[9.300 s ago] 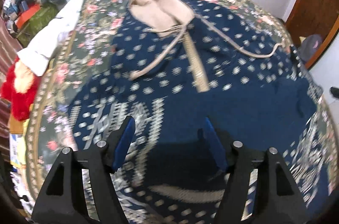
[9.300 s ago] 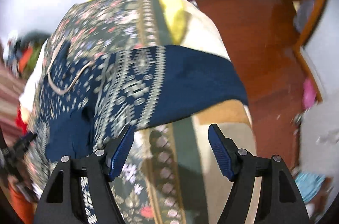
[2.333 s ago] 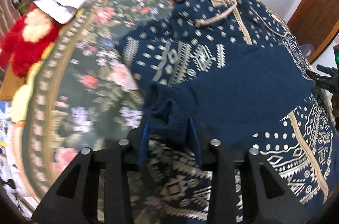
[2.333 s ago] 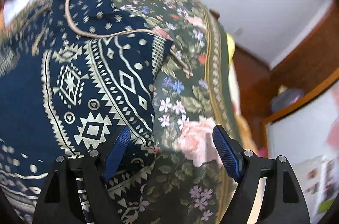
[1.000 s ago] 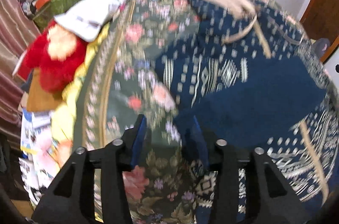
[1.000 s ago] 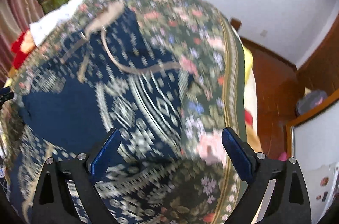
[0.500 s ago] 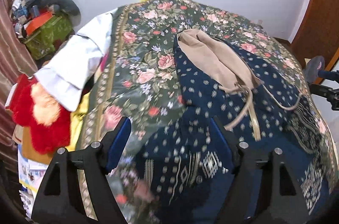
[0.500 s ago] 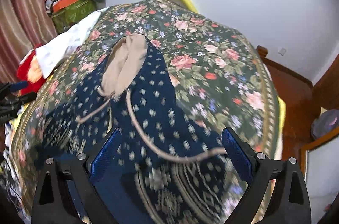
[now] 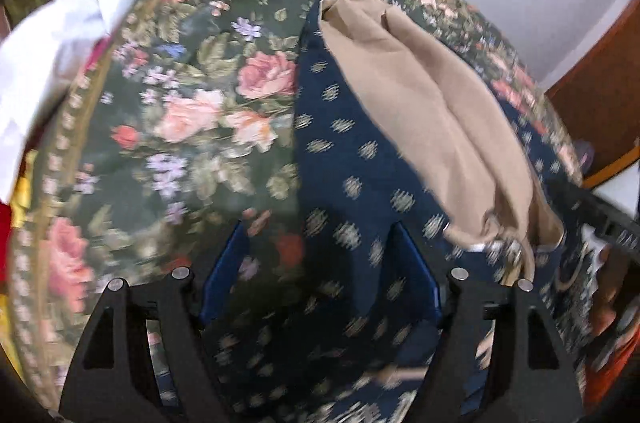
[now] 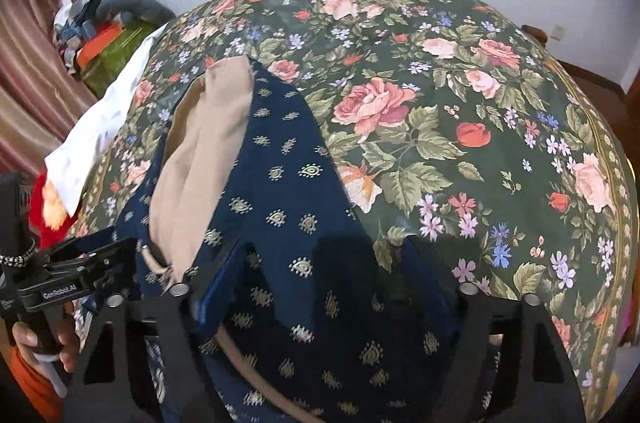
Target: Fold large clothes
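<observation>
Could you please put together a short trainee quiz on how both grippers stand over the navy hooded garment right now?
1. True or false: the navy patterned hooded garment lies on the dark green floral bedspread.
2. What colour is the hood lining: A white, B beige, C red?
3. Fill in: both the left gripper and the right gripper have jaws that are ____.

Key: 1 true; 2 B; 3 open, holding nothing.
</observation>
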`<state>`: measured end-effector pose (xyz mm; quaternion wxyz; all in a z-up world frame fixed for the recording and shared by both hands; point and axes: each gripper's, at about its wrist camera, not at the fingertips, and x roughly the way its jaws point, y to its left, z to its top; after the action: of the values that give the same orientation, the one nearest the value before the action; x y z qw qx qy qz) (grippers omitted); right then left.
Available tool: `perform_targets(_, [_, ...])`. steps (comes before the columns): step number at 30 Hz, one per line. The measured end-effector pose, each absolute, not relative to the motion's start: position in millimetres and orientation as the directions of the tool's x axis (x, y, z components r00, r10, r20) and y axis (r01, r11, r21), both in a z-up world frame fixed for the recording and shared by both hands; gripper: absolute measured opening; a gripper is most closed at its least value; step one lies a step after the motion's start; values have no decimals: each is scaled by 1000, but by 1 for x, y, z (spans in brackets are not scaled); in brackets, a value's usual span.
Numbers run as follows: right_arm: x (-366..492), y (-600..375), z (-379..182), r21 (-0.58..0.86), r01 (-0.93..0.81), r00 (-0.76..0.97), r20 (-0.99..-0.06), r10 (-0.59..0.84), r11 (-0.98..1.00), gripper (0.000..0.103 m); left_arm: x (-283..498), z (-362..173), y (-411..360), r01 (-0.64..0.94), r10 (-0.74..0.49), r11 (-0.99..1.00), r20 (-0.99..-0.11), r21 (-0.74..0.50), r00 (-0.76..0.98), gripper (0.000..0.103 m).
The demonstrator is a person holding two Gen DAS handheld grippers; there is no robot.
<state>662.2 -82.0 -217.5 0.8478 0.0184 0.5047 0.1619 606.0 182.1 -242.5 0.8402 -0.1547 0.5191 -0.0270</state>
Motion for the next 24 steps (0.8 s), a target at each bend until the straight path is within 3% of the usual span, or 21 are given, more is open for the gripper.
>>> perform_targets(2, [658,-81,-216,201,-278,452,-835,313,939,57,608,-241,177,-112,-214,947,-850,-302,481,59])
perform_targets(4, [652,-77,-211,209,-306,451,-828,335,929,34,610,-238,168,-99,-215,949,-845,-299,490,38])
perform_targets(7, [644,-72,-205,205,-336,439,-830,345,919,14,609,-228,153,-79,-186,963,-849,-257,495,11])
perform_targets(10, [631,-75,-195,241,-349,422,-822,382,905,7,599,-209,141,-37,-170,975,-839,-220,516,8])
perform_targets(18, [567,-98,-154,283,-418,383,-806,450,863,6,527,-143,117,93,-264,963,-806,-255,529,7])
perform_targets(24, [508,-117,-154,240,-469,338,-840,424,850,7,470,-148,98,138,-281,960,-844,-246,457,7])
